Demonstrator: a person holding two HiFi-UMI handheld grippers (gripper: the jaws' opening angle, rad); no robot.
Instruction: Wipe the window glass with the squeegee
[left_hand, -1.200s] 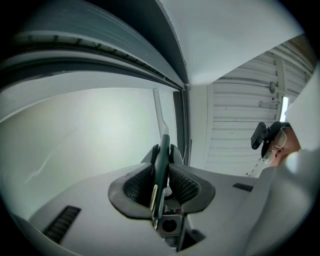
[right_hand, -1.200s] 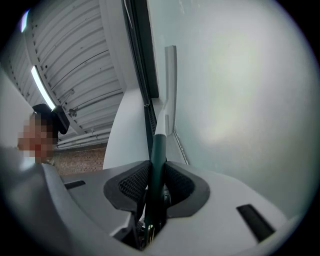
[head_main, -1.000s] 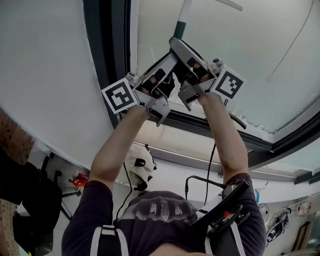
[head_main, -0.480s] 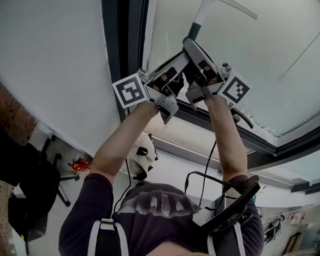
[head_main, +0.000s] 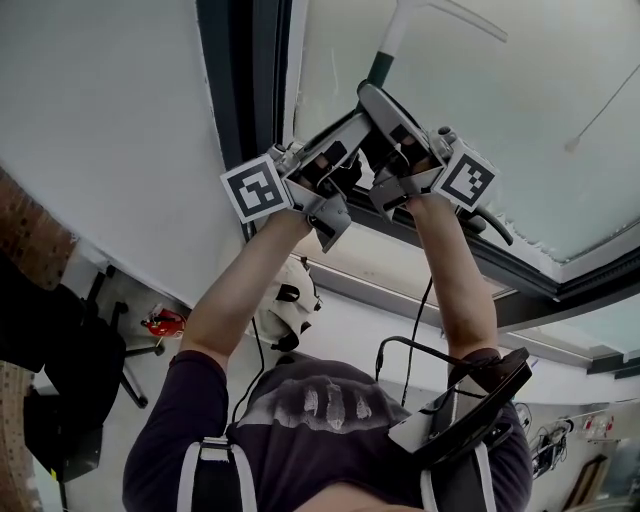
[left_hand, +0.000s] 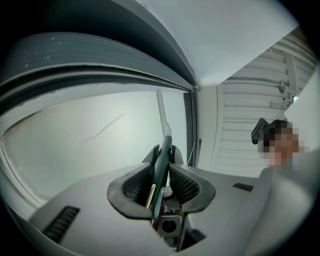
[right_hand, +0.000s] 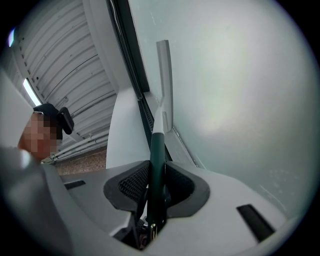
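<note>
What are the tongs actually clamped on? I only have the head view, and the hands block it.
Observer: In its own view, the left gripper has its tongs shut on the squeegee handle, which is dark green.
Operator: Right one?
Observer: The right gripper is shut on that same handle, so both hold it.
Operator: Blade?
Observer: Right gripper view shows the white blade running up beside the dark window frame, at the edge of the glass. I cannot tell if it touches.
</note>
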